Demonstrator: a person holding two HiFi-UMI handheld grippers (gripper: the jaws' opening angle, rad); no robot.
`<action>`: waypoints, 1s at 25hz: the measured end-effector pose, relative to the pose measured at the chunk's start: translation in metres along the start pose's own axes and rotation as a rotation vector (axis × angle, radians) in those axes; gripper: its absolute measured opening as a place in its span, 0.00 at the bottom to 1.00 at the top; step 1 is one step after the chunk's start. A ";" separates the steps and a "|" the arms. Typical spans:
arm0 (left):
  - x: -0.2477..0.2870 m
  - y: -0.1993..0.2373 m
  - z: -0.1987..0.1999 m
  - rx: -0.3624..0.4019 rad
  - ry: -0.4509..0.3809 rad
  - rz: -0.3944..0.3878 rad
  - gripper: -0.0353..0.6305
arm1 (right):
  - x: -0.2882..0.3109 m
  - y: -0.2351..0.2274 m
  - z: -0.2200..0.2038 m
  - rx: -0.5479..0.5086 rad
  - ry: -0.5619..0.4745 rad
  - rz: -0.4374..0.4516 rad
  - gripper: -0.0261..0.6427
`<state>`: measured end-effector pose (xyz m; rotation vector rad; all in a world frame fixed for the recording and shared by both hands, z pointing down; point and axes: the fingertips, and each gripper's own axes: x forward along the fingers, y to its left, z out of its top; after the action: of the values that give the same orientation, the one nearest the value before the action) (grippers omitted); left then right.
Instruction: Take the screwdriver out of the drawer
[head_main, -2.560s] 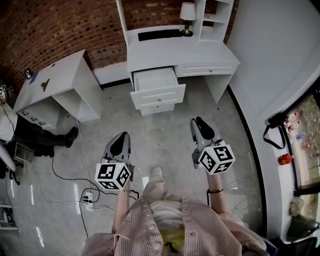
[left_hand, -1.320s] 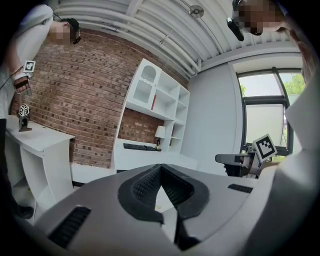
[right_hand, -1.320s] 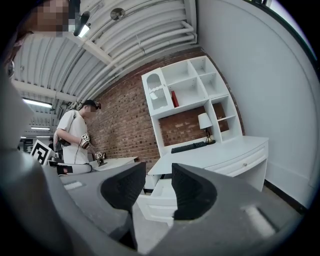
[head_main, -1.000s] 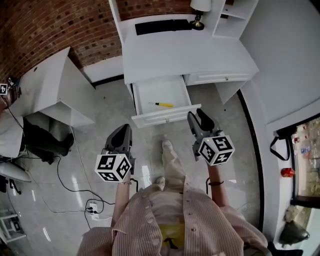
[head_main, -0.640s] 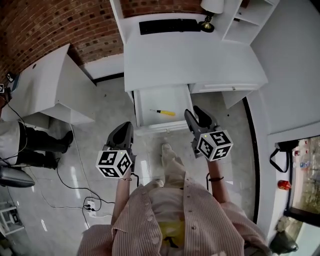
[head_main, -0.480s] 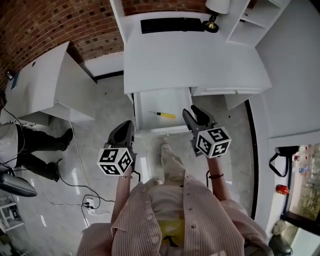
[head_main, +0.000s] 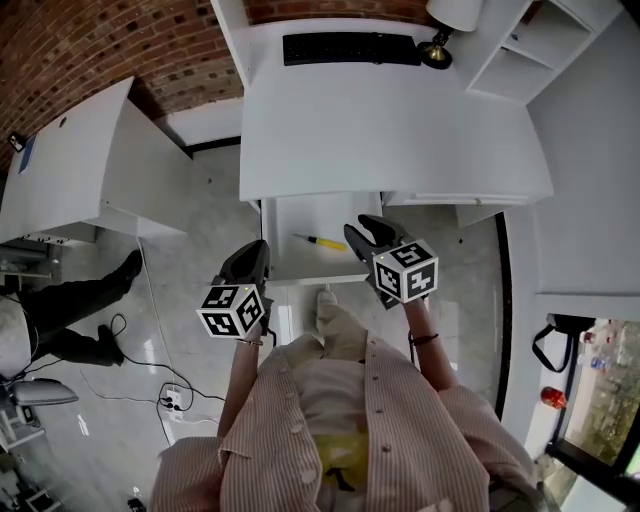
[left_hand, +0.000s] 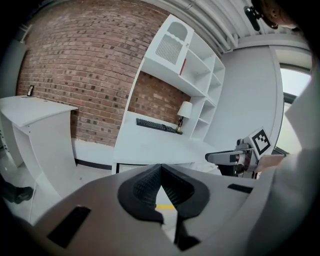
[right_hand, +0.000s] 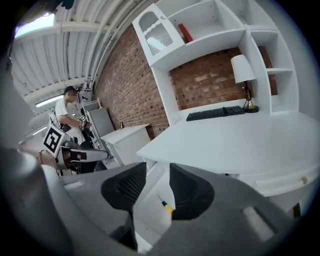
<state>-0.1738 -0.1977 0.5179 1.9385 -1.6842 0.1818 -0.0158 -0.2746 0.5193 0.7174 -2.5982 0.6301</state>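
A yellow-handled screwdriver (head_main: 322, 241) lies in the open white drawer (head_main: 300, 262) under the desk top. My right gripper (head_main: 362, 228) hovers over the drawer's right part, just right of the screwdriver, and its jaws stand open with nothing between them. In the right gripper view the screwdriver (right_hand: 166, 206) shows low in the gap of that gripper (right_hand: 158, 175). My left gripper (head_main: 254, 248) hangs at the drawer's front left corner, shut and empty. Through the left gripper (left_hand: 160, 167) a sliver of the yellow handle (left_hand: 165, 205) shows.
The white desk top (head_main: 390, 120) carries a black keyboard (head_main: 348, 48) and a lamp (head_main: 448, 30), with shelves at its right. A second white table (head_main: 70, 160) stands to the left. A seated person's legs (head_main: 70, 300) and floor cables (head_main: 150, 370) lie at the left.
I have walked up to the desk, so the drawer now lies right under the grippers. The right gripper has moved forward over the drawer, next to the screwdriver. The left stays shut.
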 end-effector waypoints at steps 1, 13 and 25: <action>0.005 0.001 -0.002 -0.004 0.013 -0.001 0.05 | 0.005 -0.002 -0.003 -0.006 0.021 0.009 0.25; 0.053 0.022 -0.030 -0.005 0.192 -0.044 0.05 | 0.065 -0.022 -0.043 -0.072 0.263 0.091 0.25; 0.101 0.054 -0.062 -0.001 0.366 -0.099 0.05 | 0.137 -0.030 -0.121 -0.201 0.596 0.185 0.25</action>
<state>-0.1888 -0.2577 0.6322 1.8492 -1.3458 0.4668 -0.0818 -0.2895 0.6921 0.1822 -2.1358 0.5240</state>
